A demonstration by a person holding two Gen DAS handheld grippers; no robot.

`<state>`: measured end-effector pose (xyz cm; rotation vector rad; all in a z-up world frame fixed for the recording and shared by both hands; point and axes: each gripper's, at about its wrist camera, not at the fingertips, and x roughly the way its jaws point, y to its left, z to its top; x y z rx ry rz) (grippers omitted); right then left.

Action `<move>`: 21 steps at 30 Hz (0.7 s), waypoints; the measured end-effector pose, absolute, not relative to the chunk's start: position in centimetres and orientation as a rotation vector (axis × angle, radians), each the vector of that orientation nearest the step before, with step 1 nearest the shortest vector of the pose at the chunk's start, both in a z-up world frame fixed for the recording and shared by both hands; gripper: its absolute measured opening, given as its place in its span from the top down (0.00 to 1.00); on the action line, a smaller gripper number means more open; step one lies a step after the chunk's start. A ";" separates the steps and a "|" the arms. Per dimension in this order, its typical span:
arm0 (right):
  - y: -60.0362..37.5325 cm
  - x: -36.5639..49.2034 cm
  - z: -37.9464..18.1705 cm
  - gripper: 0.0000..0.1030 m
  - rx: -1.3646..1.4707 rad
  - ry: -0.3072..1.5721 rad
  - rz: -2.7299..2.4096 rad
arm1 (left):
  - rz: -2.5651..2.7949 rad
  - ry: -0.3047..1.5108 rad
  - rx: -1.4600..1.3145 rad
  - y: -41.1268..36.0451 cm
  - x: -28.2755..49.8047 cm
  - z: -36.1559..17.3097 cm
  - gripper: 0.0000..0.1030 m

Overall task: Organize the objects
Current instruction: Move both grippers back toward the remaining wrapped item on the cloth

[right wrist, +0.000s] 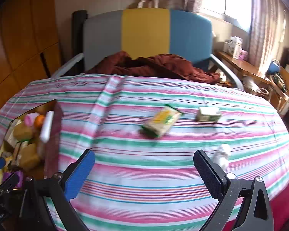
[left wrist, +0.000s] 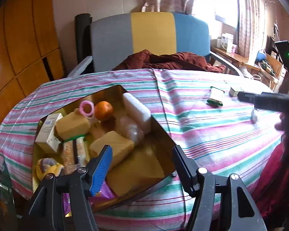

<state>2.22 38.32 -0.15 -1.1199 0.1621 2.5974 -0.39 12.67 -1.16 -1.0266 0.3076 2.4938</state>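
A surface (right wrist: 163, 173) draped in a pink, green and white striped cloth fills both views, with a grey, yellow and blue chair back (left wrist: 150, 38) behind it and a dark red cloth (left wrist: 169, 60) bunched at its far edge.

On the left part of the surface sits a gold-lined open box (left wrist: 142, 171), its near floor bare. Inside it lie two tan sponge-like blocks (left wrist: 73, 124), a long white block (left wrist: 136, 111) leaning along the right wall, a crinkled clear plastic wrapper (left wrist: 131, 129), a white carton (left wrist: 48, 132) at the left wall, a flat patterned packet (left wrist: 73, 152), an orange (left wrist: 104, 110), a pink ring (left wrist: 87, 108) just beside the orange, and something yellow (left wrist: 48, 167) at the near left corner. A purple packet (left wrist: 104, 192) shows at the box's near edge.

Outside the box, on the right part of the cloth, lie a green-and-yellow snack packet (right wrist: 160, 122), a small pale carton (right wrist: 209, 114) near it, and a crumpled white scrap (right wrist: 222, 155).

The left hand-held gripper (left wrist: 142, 163) hovers over the near end of the box, its jaws spread and nothing between them. The right hand-held gripper (right wrist: 144, 171) is above the bare cloth, jaws spread wide and empty; the white scrap sits just beside its right finger (right wrist: 208, 171).
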 end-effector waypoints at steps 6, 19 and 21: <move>46.7 3.2 0.7 0.00 -1.065 0.218 2.424 | 2.435 0.340 -1.036 14.5 -0.4 -1.7 0.37; 60.0 7.3 -5.2 0.00 -1.042 0.847 2.075 | 2.306 0.417 -1.043 21.0 -1.1 -2.4 0.37; 60.0 7.1 -5.5 0.00 -1.050 0.881 2.089 | 2.280 0.435 -1.038 22.7 -1.1 -2.5 0.37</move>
